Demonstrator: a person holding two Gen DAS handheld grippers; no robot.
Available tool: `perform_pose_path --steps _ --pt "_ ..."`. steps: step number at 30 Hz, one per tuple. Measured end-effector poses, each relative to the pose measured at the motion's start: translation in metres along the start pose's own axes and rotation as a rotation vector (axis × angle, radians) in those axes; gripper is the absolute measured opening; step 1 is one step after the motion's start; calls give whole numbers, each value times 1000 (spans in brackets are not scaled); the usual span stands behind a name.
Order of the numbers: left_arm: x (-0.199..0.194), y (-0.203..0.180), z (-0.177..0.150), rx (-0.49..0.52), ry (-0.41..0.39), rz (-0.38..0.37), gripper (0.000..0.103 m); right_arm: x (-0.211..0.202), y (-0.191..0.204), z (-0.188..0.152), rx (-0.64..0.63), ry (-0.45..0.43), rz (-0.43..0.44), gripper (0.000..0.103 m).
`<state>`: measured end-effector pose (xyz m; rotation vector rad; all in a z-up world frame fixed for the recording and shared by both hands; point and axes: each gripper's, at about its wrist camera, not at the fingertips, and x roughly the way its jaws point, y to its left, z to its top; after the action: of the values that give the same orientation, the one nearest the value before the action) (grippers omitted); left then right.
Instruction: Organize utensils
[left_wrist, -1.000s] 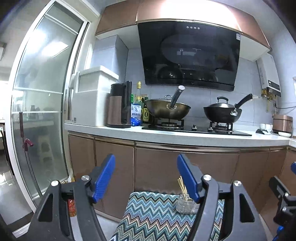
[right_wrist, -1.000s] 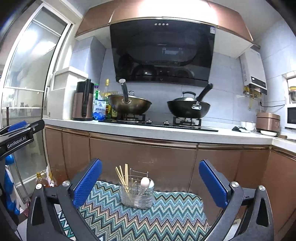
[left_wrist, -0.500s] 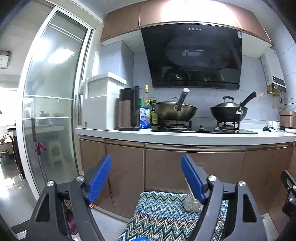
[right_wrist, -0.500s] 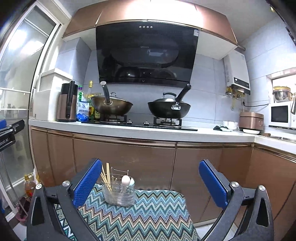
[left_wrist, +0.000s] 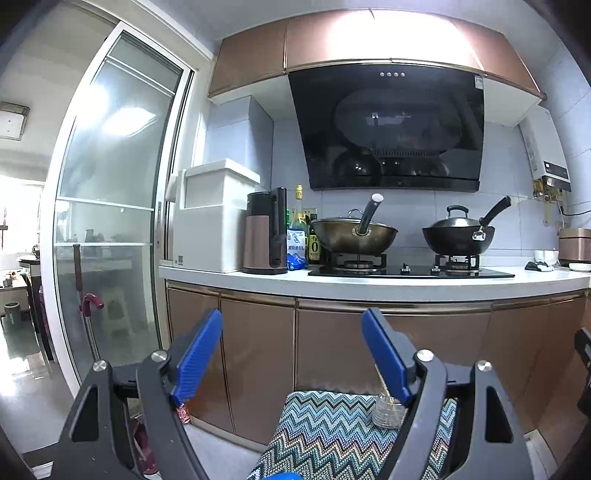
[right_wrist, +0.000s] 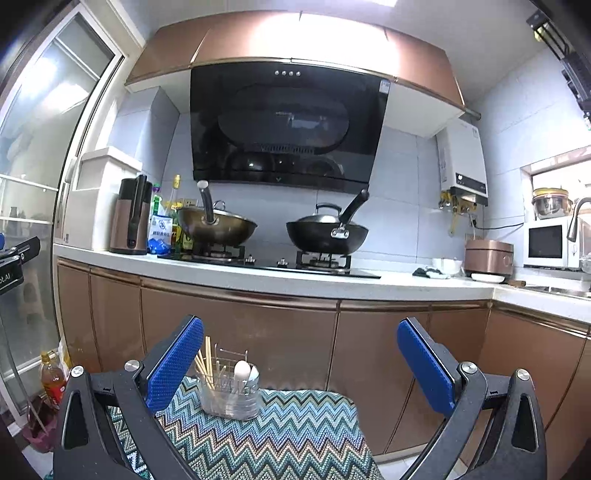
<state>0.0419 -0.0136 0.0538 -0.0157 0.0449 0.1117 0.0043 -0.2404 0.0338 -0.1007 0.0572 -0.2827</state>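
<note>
Both tongs gape empty; the holder (right_wrist: 229, 393) sits just ahead-left of the right tongs (right_wrist: 300, 365), chopsticks (right_wrist: 207, 360) upright, nearer it than the left tongs (left_wrist: 291, 354).

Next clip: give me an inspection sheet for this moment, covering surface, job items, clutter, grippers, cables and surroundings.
Surface: zigzag-patterned cloth on a low stand before the cabinets.
Job's things: clear utensil holder on the cloth, holding chopsticks and a white spoon.
Clutter: nothing seen on the cloth besides the holder.
Grippers: left gripper open, empty; right gripper open, empty.
Cables: a black cord on the wall.
Surroundings: two woks on the stove, kettle, microwave.
</note>
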Motion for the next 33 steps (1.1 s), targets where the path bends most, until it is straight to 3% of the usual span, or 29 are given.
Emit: perform_pose_path --steps 14,33 --pt "-15 4 8 -10 -46 23 78 -10 1 7 -20 -28 0 103" --pt "-9 1 1 3 -15 20 78 -11 5 5 -14 -23 19 103"
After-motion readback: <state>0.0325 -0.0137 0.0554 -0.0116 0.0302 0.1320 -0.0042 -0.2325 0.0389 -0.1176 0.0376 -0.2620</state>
